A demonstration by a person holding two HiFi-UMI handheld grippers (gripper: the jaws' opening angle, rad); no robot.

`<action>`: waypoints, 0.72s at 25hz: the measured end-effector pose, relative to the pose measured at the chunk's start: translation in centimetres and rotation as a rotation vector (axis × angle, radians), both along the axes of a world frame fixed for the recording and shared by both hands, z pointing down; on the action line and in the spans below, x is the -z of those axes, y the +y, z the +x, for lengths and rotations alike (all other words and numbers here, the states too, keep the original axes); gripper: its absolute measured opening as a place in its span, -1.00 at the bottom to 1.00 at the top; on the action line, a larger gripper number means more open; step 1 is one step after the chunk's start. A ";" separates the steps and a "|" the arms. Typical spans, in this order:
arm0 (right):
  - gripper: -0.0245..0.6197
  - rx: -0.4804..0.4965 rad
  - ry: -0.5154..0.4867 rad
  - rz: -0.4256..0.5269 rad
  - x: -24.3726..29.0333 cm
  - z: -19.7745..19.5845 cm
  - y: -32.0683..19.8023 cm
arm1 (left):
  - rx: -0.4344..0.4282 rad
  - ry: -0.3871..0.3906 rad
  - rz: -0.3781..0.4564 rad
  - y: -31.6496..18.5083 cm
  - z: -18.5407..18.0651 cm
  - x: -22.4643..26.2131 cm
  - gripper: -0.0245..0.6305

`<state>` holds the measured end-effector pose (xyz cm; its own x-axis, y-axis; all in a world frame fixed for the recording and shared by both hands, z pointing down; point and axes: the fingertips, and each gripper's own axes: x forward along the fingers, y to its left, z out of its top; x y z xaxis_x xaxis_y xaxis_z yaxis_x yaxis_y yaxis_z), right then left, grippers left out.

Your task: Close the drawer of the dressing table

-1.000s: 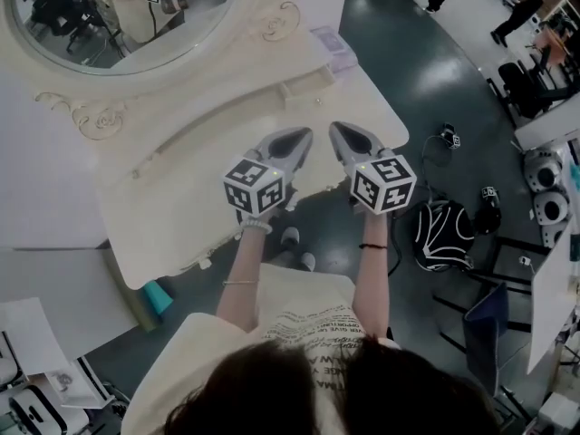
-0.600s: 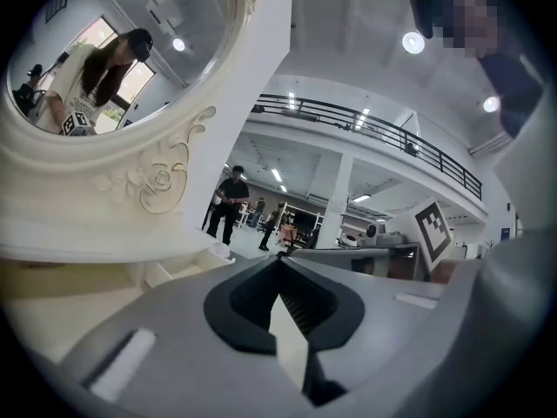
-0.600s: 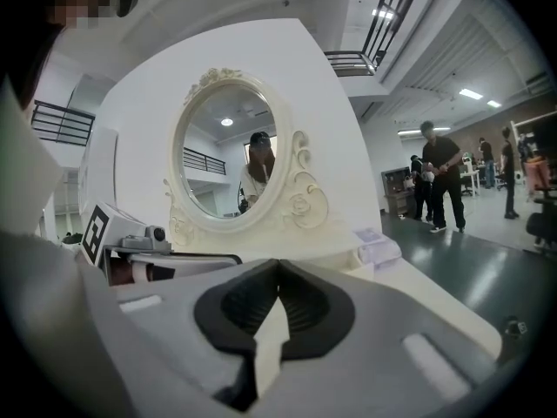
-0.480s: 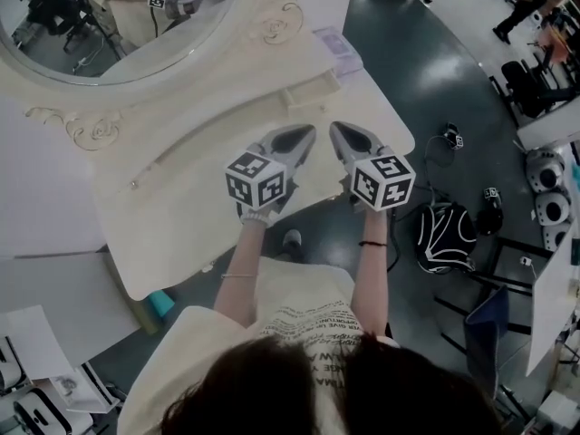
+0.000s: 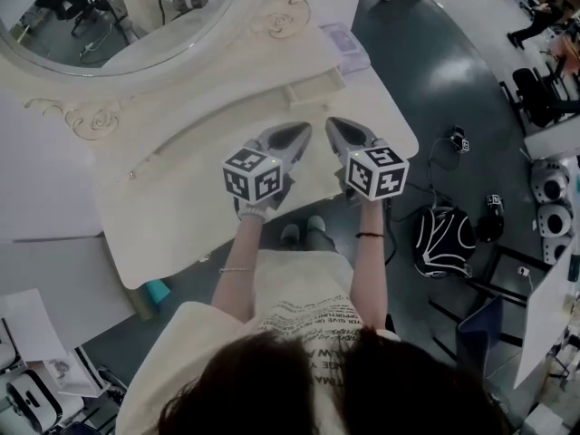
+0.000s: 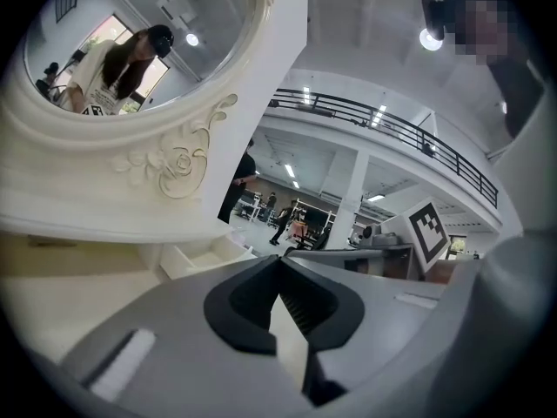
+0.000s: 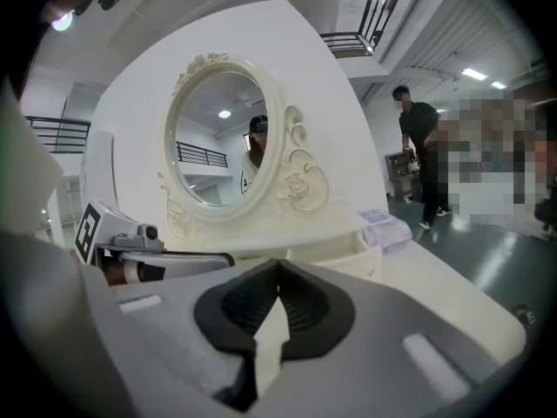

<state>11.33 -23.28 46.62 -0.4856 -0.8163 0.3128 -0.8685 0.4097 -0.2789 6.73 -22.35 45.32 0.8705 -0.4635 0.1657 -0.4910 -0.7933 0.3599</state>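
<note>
Standing open: small drawer (image 5: 314,86) on dressing table (image 5: 181,202), beside mirror (image 5: 109,16).

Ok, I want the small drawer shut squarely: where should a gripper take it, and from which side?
Take the drawer at its front panel, mid-width, coming from the person's side and pushing toward the mirror. It juts out open-topped from the low shelf, front toward the shut right gripper; no knob shows.

Dressing table (image 5: 181,198) is all cream with carved scroll patterns. Left gripper (image 5: 302,132) and right gripper (image 5: 332,123): grey, black-lined jaws, white cubes with black square markers. Floor (image 5: 435,71) glossy dark grey-teal. Black-and-white striped bag (image 5: 442,236) at 3 o'clock, teal thing (image 5: 156,294) at 8.
</note>
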 end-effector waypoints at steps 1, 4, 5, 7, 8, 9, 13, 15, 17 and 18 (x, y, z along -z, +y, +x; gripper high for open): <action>-0.91 0.008 -0.003 -0.010 -0.1 0.1 -0.2 | 0.007 0.000 -0.007 -0.2 0.2 -0.2 -0.93; -0.91 0.030 -0.006 -0.039 -0.5 0.7 -0.8 | 0.031 0.002 -0.022 -0.6 0.7 -0.4 -0.93; -0.91 0.031 -0.005 -0.046 -0.6 1.0 -1.1 | 0.038 0.004 -0.027 -0.7 0.9 -0.5 -0.93; -0.91 0.031 -0.010 -0.066 -1.0 1.5 -1.5 | 0.047 0.003 -0.038 -0.8 1.3 -0.8 -0.93; -0.91 0.032 -0.013 -0.077 -1.4 1.7 -1.7 | 0.051 0.001 -0.044 -0.8 1.5 -1.1 -0.93; -0.91 0.034 -0.013 -0.089 -1.7 1.8 -1.8 | 0.057 -0.001 -0.050 -0.8 1.6 -1.3 -0.93; -0.91 0.043 -0.002 -0.122 -2.8 2.2 -2.4 | 0.082 0.000 -0.065 -1.1 2.0 -1.9 -0.93; -0.91 0.052 -0.002 -0.138 -3.4 2.4 -2.6 | 0.093 0.002 -0.071 -1.2 2.3 -2.3 -0.93; -0.90 0.065 -0.001 -0.156 -4.1 2.5 -2.7 | 0.104 0.004 -0.077 -1.2 2.6 -2.6 -0.93; -0.90 0.074 -0.002 -0.165 -4.4 2.5 -2.8 | 0.109 0.007 -0.079 -1.3 2.7 -2.8 -0.93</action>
<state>13.82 -26.13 51.00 -0.5430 -0.7160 0.4387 -0.8372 0.4209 -0.3492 9.42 -23.65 48.08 0.8168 -0.5412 0.2001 -0.5702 -0.7043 0.4228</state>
